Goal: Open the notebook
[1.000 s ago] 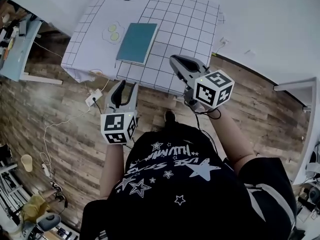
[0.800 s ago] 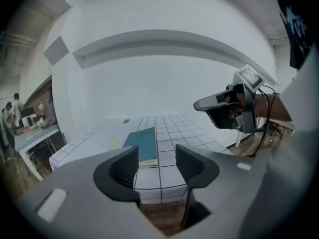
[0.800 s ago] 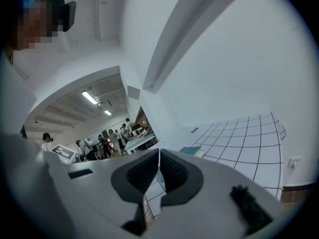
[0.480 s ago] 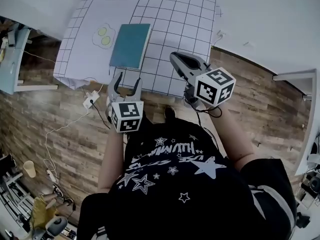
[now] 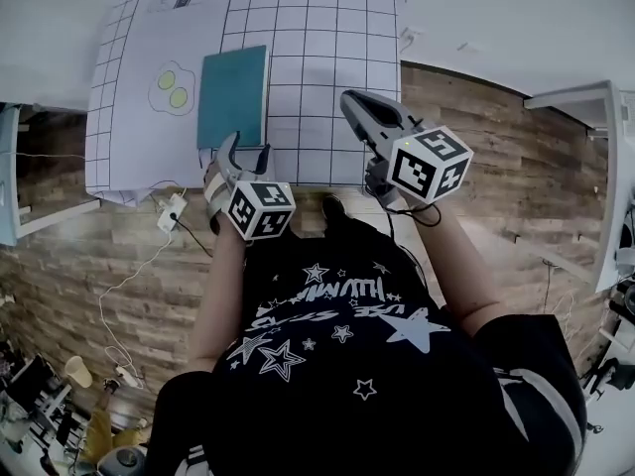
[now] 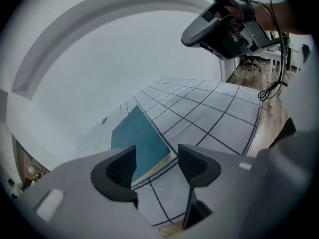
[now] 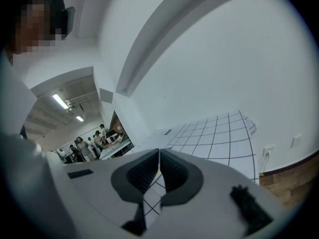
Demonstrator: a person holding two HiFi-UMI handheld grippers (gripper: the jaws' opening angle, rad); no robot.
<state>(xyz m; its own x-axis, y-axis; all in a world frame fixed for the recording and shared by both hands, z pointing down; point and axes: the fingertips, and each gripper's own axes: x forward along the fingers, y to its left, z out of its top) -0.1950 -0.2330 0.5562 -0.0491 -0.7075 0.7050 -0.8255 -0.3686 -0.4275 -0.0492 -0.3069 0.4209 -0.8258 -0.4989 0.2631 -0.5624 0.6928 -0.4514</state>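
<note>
Wood-plank flooring [image 5: 129, 256] runs under a pale wall [image 5: 516, 18], and against that wall stands a table [image 5: 317, 58] covered by a white sheet ruled with a black grid. Below the table in the head view, the person's black star-printed shirt [image 5: 347, 365] fills the lower frame. The notebook [image 5: 232, 95], teal-covered and closed, lies flat on the left part of the gridded sheet, close to the table's near edge. The right gripper [image 5: 349, 99] hangs over the near right part of the sheet, well apart from the notebook, with its jaws pressed together on nothing. The left gripper [image 5: 245, 150] sits just short of the notebook's near edge; its jaws have just been opening and now stand spread wide, holding nothing, and in the left gripper view the notebook's near corner shows through the gap beyond the pads without touching them. Each gripper carries a marker cube, the right [image 5: 429, 163] larger in frame than the left [image 5: 260, 209]. Left of the notebook is a small outline drawing with two yellow-green spots [image 5: 172, 88]. A white power strip [image 5: 171, 213] lies on the floor under the table's near edge.
</note>
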